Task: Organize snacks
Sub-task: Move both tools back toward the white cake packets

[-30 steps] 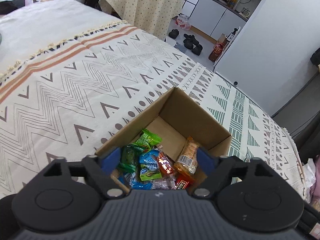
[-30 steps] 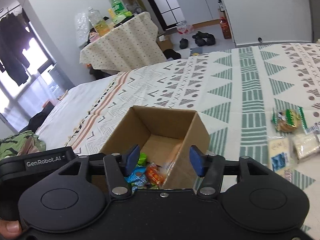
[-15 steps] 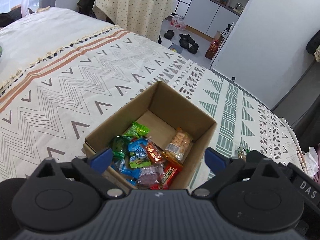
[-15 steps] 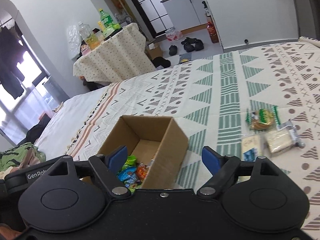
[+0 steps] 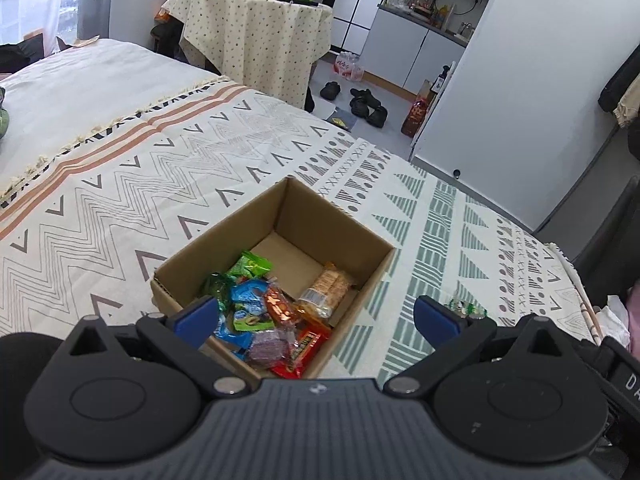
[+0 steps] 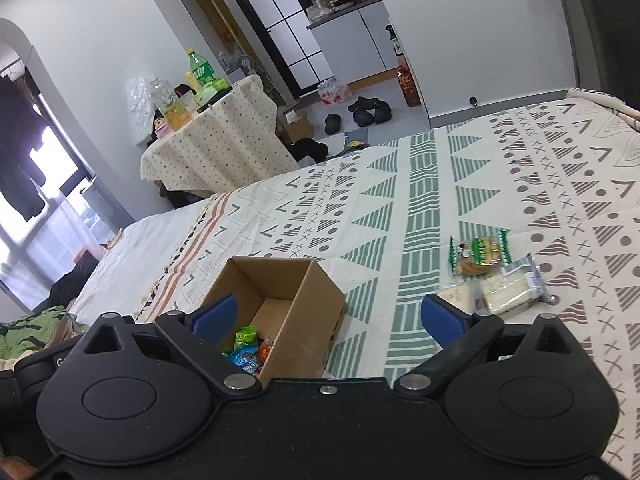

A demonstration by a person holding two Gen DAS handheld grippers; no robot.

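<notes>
An open cardboard box (image 5: 340,216) stands on the patterned bedspread and holds several wrapped snacks (image 5: 276,308). It also shows in the right wrist view (image 6: 304,312). My left gripper (image 5: 314,318) is open and empty, just above the box's near side. My right gripper (image 6: 328,316) is open and empty, above and to the right of the box. A green-edged biscuit pack (image 6: 478,252) and two pale wrapped packs (image 6: 504,288) lie on the bedspread to the right of the box. One green-edged wrapper (image 5: 466,308) peeks out beside my left gripper's right finger.
The bedspread (image 5: 160,184) covers a wide bed. Beyond its far edge stand a cloth-covered table (image 5: 256,36) with bottles, shoes (image 5: 364,104) on the floor and a white wall (image 5: 516,80).
Both grippers have pulled back and up from the box, and their jaws have opened wider. The box now looks smaller, and more loose snacks show at the right.
</notes>
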